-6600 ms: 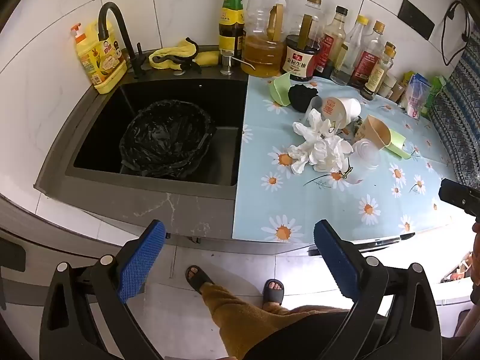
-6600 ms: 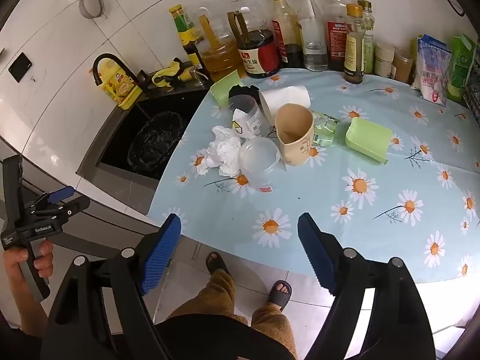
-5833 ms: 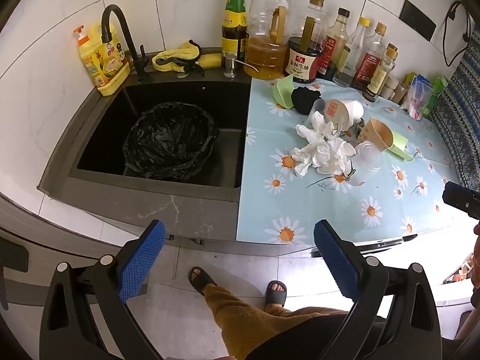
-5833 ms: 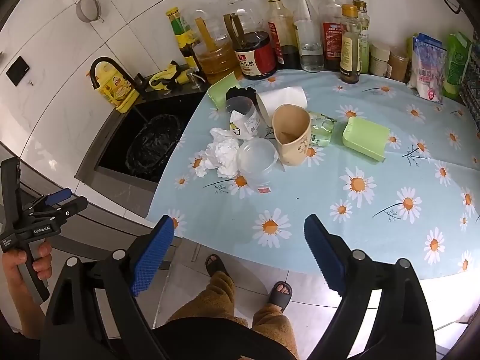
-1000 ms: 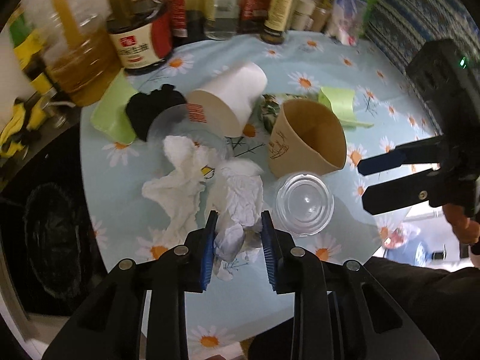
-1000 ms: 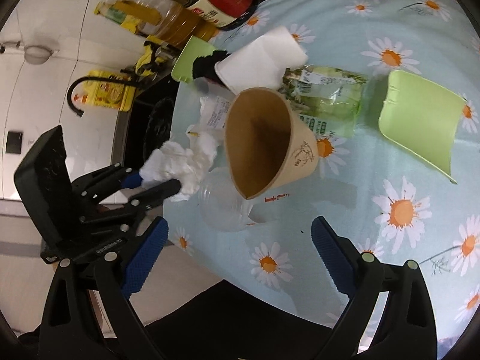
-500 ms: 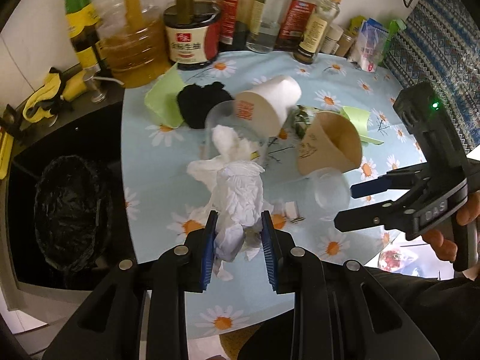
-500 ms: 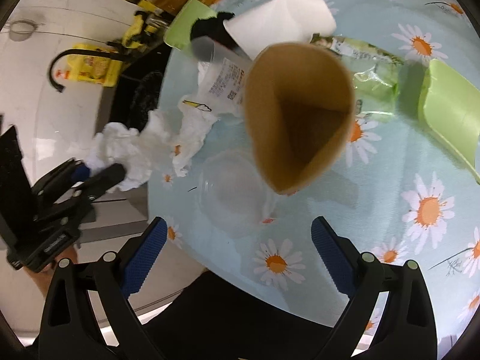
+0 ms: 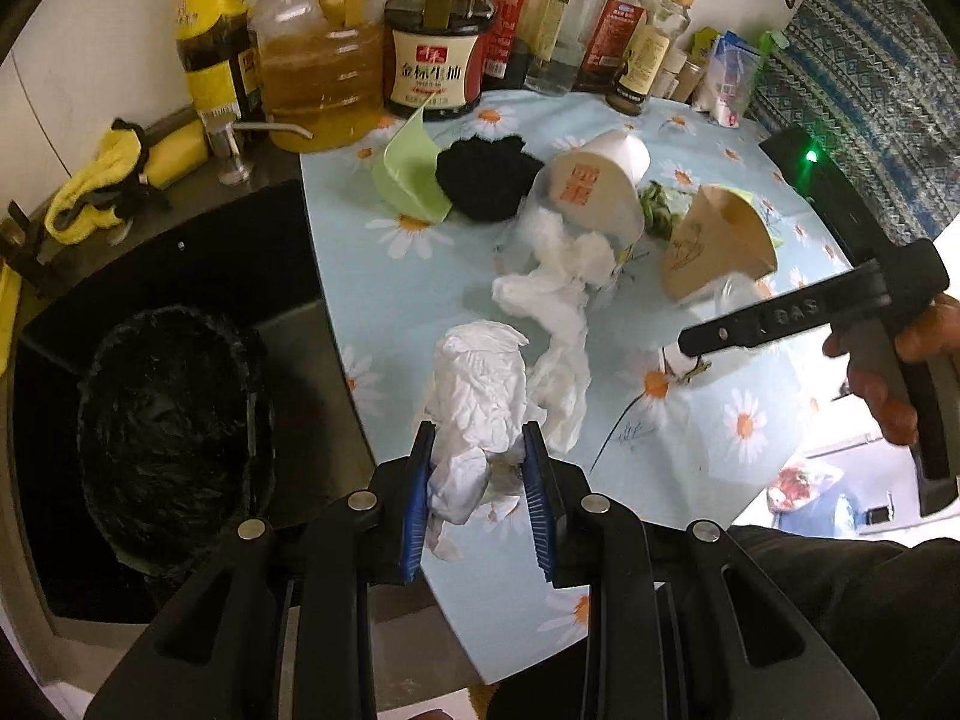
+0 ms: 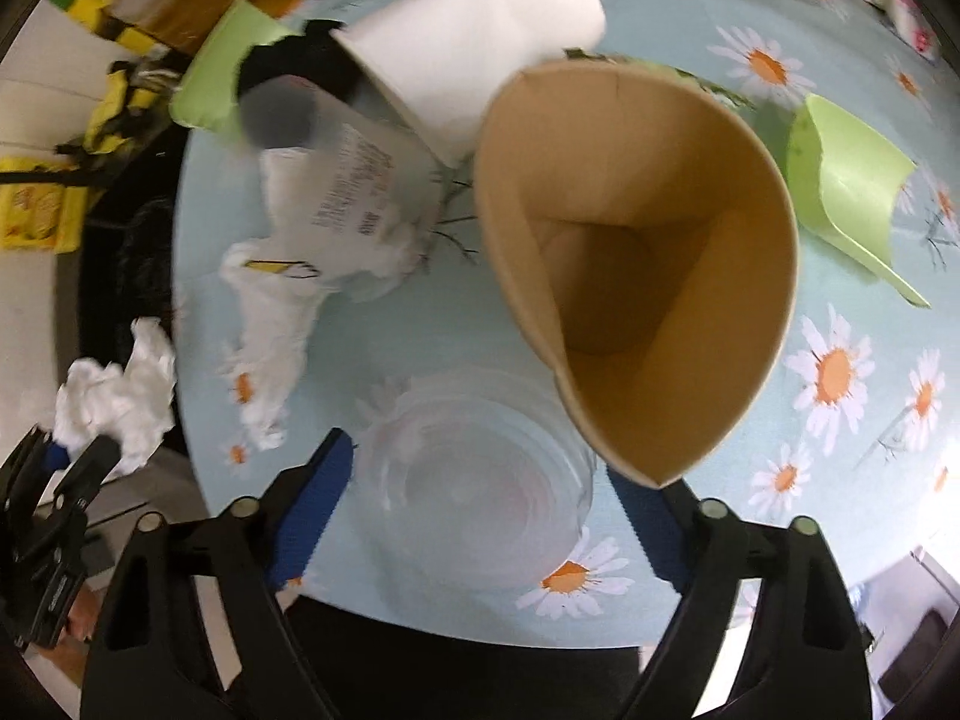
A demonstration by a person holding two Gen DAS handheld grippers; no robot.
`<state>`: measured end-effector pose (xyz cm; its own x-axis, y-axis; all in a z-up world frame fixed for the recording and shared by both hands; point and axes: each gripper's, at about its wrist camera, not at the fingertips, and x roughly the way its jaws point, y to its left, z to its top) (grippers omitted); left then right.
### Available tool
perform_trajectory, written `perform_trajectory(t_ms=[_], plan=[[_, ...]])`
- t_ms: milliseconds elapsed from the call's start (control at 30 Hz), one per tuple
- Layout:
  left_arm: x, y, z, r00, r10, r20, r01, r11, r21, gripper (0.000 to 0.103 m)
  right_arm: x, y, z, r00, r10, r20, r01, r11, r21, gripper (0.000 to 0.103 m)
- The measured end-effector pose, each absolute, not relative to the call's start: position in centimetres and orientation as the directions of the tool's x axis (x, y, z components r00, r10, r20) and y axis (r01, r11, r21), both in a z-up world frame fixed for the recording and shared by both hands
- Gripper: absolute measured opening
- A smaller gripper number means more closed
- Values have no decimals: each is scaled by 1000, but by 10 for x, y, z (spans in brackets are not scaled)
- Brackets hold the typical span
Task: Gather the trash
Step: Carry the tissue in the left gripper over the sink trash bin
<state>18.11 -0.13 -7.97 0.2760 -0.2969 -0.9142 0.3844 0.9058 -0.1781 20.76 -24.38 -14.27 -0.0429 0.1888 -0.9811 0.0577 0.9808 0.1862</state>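
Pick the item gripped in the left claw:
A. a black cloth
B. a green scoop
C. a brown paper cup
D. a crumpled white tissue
D: in the left wrist view the left claw has both blue pads pressed against a crumpled white tissue.

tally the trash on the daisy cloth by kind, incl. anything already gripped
Paper cups: 2 (white cup, brown cup)
Clear plastic cups: 2 (plain cup, labelled cup)
Tissue wads: 2 (held wad in the left gripper, loose wad)
Green plastic pieces: 2 ()
Black wad: 1
Green wrapper: 1
Total: 10
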Motion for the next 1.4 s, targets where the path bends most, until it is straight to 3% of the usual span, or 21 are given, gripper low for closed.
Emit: perform_trajectory(t_ms=[100,533,1400], plan=[[179,11,-84,267,-315,-911,398,897,-193,27,206,-245,-141,-38,173,-984,93,981,169,59],[183,53,-85,275,-345,-898,422,882,-210,27,182,-210,-110,16,234,-972,121,965,234,59],[167,201,-67,368,-211,-905,168,973,-158,27,223,36,-78,-43,439,-897,-280,857,433,59]])
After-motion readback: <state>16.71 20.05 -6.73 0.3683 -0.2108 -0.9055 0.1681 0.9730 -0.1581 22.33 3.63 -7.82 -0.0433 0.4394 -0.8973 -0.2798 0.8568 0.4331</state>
